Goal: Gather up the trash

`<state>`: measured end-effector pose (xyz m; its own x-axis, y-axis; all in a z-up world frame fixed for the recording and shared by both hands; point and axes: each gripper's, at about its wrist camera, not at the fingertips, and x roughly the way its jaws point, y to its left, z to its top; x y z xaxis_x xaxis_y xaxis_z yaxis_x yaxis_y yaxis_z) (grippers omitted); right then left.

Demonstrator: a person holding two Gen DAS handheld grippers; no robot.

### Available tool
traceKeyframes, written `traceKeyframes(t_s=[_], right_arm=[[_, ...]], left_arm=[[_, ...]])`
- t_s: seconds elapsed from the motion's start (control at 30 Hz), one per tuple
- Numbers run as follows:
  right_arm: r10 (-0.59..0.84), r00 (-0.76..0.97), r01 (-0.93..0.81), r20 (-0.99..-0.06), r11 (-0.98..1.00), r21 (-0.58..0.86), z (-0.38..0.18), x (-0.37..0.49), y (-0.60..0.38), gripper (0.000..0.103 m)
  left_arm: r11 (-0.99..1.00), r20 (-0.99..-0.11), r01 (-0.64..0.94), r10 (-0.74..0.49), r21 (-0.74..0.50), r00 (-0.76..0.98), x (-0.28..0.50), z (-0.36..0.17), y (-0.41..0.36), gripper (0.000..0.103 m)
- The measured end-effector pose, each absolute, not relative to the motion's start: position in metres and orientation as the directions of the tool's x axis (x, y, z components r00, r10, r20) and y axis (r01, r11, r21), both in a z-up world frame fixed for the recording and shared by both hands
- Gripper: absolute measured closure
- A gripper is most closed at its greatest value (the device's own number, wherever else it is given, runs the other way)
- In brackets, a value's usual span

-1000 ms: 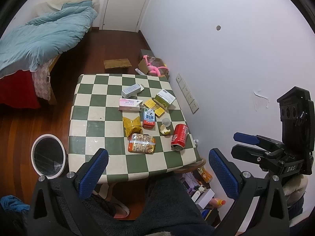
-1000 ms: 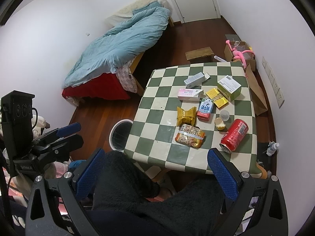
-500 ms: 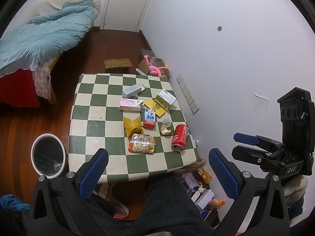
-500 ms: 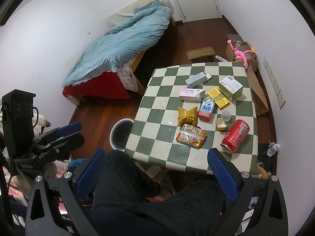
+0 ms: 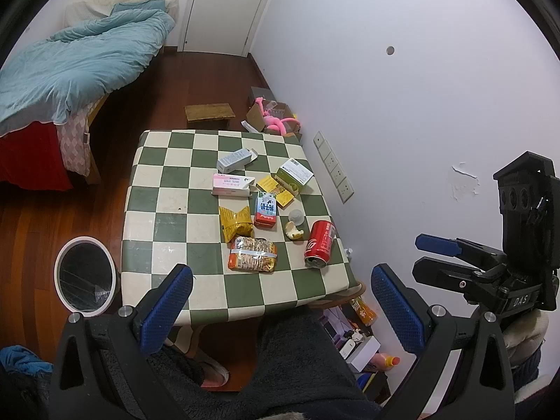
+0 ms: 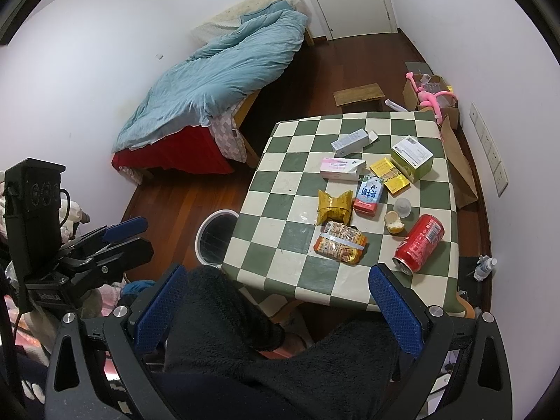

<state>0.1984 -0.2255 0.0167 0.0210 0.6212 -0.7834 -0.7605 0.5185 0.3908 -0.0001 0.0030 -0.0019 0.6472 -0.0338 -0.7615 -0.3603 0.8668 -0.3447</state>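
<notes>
Trash lies on a green-and-white checked table. It includes a tipped red can, an orange snack packet, a yellow wrapper, a blue-and-red carton, a pink box, a grey-blue box, a green box and a bread scrap. A white-rimmed bin stands on the floor left of the table. My left gripper and right gripper hang open and empty, high above the table's near edge.
A bed with a blue duvet fills the far left. A low wooden stool and a cardboard box with a pink toy sit beyond the table. The wall runs close along the right. A person's dark-clad legs are below.
Both views have shifted only very slightly. Nothing on the table has moved, and both grippers stay open.
</notes>
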Motion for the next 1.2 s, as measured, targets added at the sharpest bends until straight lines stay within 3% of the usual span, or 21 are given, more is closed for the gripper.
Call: traceKeyframes(t_s=[1.2], right_arm=[[0.621,0.02,-0.761,-0.784,0.518,0.391,0.0185,0.1931,-0.2183,0.0]], left_arm=[[0.866,-0.763,-0.365,-0.029,-0.342,0.645,-0.0006,-0.0052,-0.0011,0.0]])
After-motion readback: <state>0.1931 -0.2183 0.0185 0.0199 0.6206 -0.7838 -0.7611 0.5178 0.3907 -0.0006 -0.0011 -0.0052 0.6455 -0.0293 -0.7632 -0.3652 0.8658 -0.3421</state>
